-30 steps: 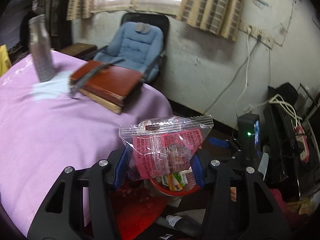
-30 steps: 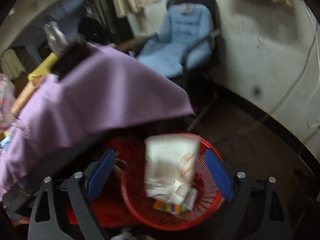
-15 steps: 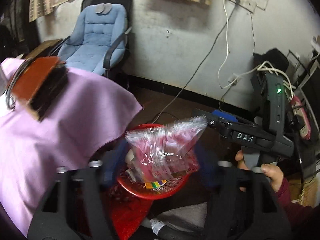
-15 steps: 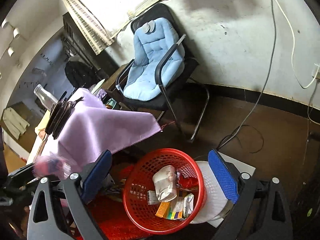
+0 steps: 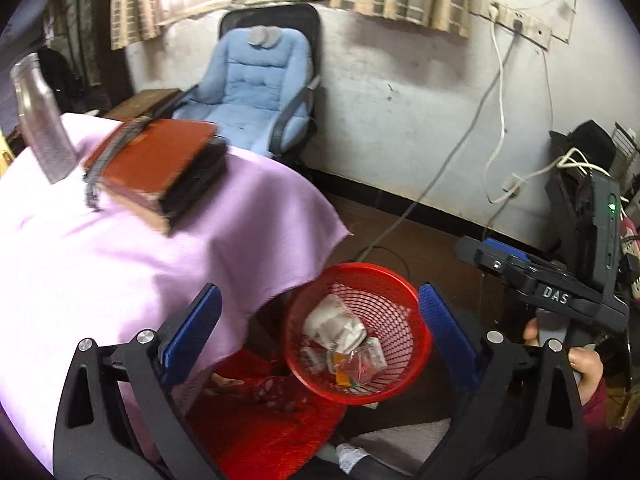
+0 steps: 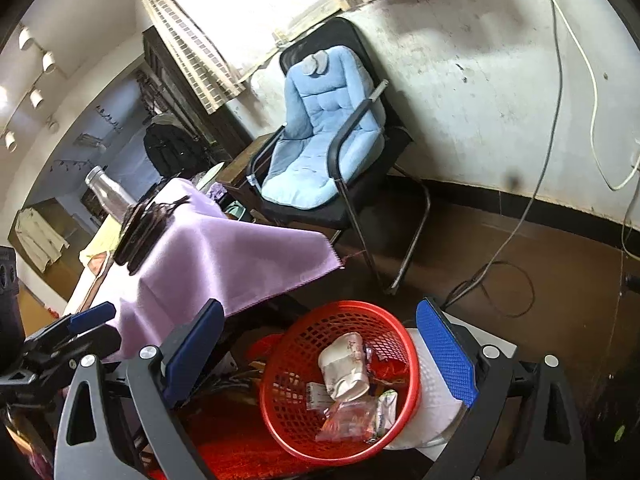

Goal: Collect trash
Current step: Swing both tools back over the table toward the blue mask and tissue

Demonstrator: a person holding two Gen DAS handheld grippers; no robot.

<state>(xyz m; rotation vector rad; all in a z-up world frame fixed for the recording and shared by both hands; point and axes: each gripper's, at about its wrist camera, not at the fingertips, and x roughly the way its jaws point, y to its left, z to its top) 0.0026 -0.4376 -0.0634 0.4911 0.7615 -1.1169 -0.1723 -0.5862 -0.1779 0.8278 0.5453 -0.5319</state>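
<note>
While you hold both tools over the floor, the biggest thing before you is the table under its purple cloth (image 5: 120,264), which hangs off the near corner just beside the basket. Behind it, against the wall, stands the black chair with the blue cushion (image 5: 256,88). On the cloth lies a stack of books with a brown cover (image 5: 156,168) on top, and a metal bottle (image 5: 40,120) stands upright near it, farther from the basket.

Below the cloth's corner sits the red basket (image 5: 416,320), its mesh wall partly over a red mat (image 5: 260,428). Inside it you can see the trash — a crumpled white carton (image 6: 344,364) on top, a clear plastic wrapper (image 6: 352,420) lower down, and small packets beneath, too jumbled to tell apart.

Your left gripper (image 5: 316,332) is spread wide with nothing between its blue pads, framing the basket from above. Your right gripper (image 6: 320,348) is likewise spread and bare, also over the basket — its body appears at the right edge of the left wrist view, with your fingers wrapped on the handle.
</note>
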